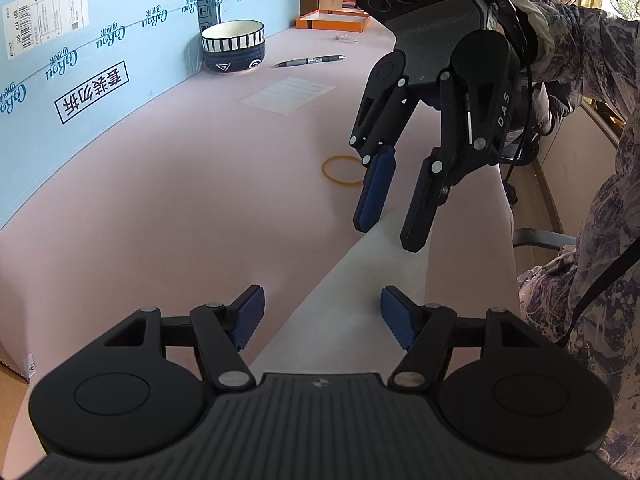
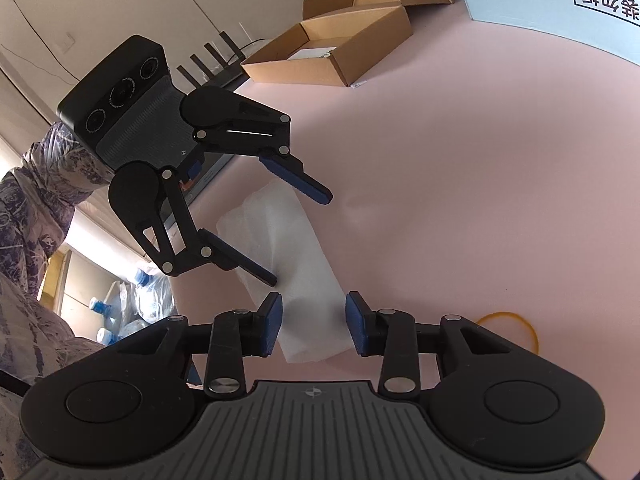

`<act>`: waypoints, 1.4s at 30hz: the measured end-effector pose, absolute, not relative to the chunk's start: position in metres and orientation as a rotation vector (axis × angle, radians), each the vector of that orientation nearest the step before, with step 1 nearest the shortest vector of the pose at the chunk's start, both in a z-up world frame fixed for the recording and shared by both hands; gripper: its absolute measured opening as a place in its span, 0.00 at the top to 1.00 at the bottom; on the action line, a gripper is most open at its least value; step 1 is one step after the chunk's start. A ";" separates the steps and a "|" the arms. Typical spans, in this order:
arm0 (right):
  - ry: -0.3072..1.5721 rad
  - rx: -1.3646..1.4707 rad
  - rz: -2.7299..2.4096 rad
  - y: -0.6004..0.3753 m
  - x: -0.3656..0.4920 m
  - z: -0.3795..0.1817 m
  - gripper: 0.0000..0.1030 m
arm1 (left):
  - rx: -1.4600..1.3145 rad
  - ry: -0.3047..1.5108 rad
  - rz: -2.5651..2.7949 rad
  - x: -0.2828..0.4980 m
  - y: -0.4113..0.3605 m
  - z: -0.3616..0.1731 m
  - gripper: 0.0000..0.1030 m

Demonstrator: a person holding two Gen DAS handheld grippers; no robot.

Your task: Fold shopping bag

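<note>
The shopping bag (image 1: 360, 288) is a white strip folded long and narrow, lying flat on the pink table (image 1: 180, 200). My left gripper (image 1: 322, 314) hovers open over one end of it, blue pads spread wide. At the other end my right gripper (image 1: 387, 232) points down, open, its tips just above the strip. In the right wrist view the bag (image 2: 308, 256) runs between the fingers of my right gripper (image 2: 314, 324), and the left gripper (image 2: 298, 240) straddles the far end, open. Neither gripper holds the bag.
A yellow rubber band (image 1: 340, 170) lies beside the bag, also visible as a rubber band (image 2: 508, 322). Further back are a striped bowl (image 1: 233, 46), a pen (image 1: 310, 61), a paper sheet (image 1: 286, 94) and an orange tray (image 1: 332, 22). A blue box (image 1: 80, 80) walls the left. An open cardboard box (image 2: 332, 48) sits far off.
</note>
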State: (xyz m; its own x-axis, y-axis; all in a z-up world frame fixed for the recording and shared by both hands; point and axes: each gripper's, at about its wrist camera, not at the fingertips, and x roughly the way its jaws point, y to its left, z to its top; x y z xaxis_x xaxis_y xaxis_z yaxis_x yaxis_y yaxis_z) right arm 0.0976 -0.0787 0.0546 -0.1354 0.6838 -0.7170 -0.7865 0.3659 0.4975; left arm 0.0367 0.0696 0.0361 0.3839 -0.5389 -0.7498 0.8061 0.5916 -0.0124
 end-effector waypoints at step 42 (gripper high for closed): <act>0.768 -0.447 1.343 -0.080 0.036 0.060 0.93 | 0.321 0.776 -0.745 -0.052 0.060 0.033 0.90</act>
